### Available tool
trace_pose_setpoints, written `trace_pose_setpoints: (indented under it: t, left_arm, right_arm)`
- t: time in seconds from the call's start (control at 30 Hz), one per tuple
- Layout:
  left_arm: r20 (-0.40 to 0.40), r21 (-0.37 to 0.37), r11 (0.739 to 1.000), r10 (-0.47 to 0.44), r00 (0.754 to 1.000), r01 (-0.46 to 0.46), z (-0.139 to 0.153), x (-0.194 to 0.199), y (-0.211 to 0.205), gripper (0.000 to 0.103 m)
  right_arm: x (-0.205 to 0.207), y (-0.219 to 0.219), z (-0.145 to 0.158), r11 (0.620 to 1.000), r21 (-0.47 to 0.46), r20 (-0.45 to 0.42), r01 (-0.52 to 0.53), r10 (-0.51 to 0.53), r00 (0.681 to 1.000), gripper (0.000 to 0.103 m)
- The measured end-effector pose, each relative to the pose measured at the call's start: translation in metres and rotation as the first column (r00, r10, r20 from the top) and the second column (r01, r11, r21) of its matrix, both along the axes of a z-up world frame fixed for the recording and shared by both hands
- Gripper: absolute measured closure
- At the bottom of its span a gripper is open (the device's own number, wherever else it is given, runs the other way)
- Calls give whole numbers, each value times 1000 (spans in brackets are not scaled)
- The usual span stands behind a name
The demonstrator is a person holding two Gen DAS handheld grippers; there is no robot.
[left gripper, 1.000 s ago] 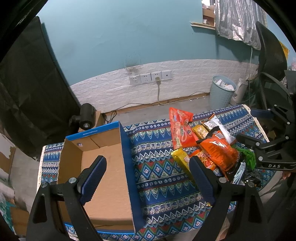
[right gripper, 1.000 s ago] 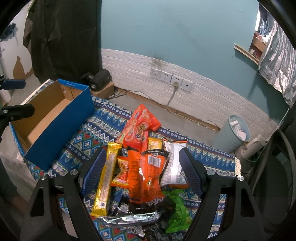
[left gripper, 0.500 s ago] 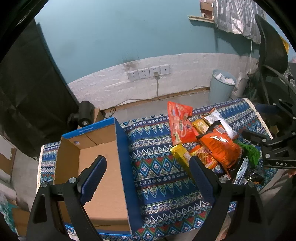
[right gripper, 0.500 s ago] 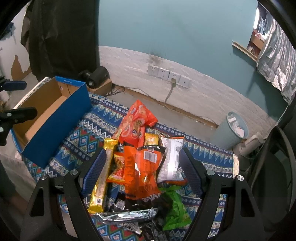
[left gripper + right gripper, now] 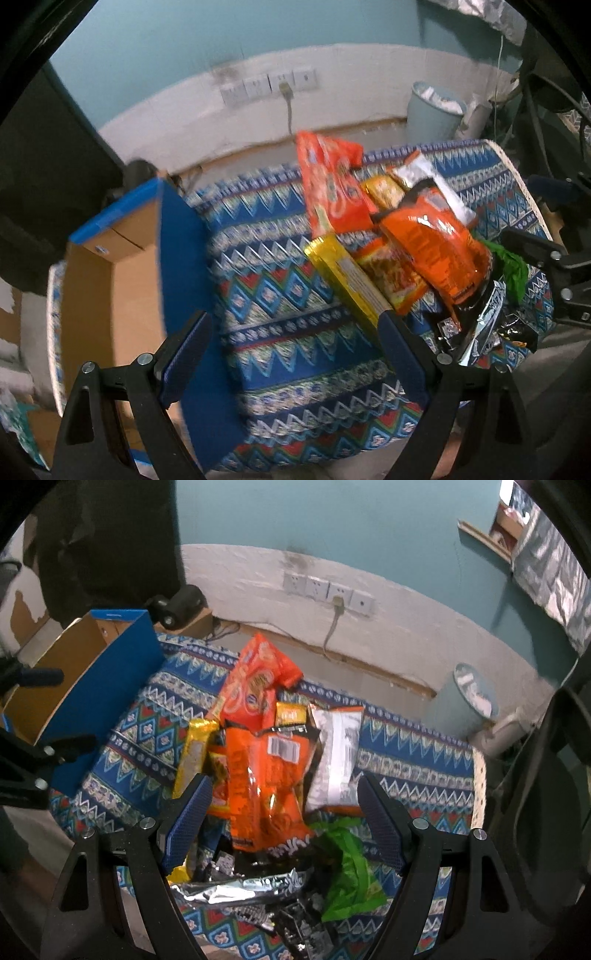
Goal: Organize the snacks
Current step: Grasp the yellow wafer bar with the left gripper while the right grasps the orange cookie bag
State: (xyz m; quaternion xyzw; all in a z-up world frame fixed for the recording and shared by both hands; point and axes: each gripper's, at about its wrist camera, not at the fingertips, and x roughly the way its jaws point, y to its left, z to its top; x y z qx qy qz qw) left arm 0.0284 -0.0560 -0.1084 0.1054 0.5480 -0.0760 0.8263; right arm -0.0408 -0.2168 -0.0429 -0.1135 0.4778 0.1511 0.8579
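Note:
A pile of snack packets lies on a blue patterned cloth [image 5: 280, 314]: a large orange bag [image 5: 262, 771], a red-orange bag [image 5: 258, 679], a long yellow packet [image 5: 343, 277], a white packet [image 5: 336, 753], a green one [image 5: 351, 867] and a silver one [image 5: 240, 890]. An empty blue cardboard box [image 5: 110, 295] stands at the left. My left gripper [image 5: 291, 354] is open over the cloth between box and pile, holding nothing. My right gripper [image 5: 284, 819] is open above the pile, its fingers either side of the large orange bag, not touching it.
A pale blue waste bin [image 5: 469, 701] stands on the floor behind the table's right end. Wall sockets [image 5: 328, 590] with a plugged cable sit on the white wall band. A black chair [image 5: 546, 812] is at the right, a dark curtain [image 5: 103, 546] at the left.
Both grippers have moved closer to the table. The left view has swung right toward the pile; the right gripper has lowered over the orange bag. Nothing was grasped.

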Motion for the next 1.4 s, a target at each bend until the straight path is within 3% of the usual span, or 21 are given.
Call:
trace_pose_setpoints:
  t: [0.17, 0.37, 0.7, 1.0, 1.23, 1.4]
  left_arm:
    - [-103, -32, 999, 12, 995, -16, -32, 6, -15, 11]
    - [-194, -21, 999, 37, 980, -41, -65, 16, -28, 11]
    - [-276, -36, 996, 68, 959, -81, -102, 27, -39, 11]
    - [-258, -28, 999, 36, 966, -45, -109, 24, -49, 11]
    - [-291, -88, 993, 49, 955, -78, -118, 19, -38, 11]
    - [-321, -70, 995, 39, 946, -65, -130, 4, -27, 11]
  right_arm:
    - [2, -9, -14, 1000, -9, -42, 24, -25, 999, 24]
    - [7, -13, -34, 1000, -17, -89, 23, -24, 996, 24]
    - [11, -30, -58, 998, -30, -144, 62, -66, 987, 24]
    - [13, -33, -64, 997, -26, -159, 68, -71, 985, 24]
    - [15, -25, -64, 998, -35, -158, 50, -55, 986, 24]
    - [15, -21, -64, 998, -42, -159, 42, -48, 986, 24]
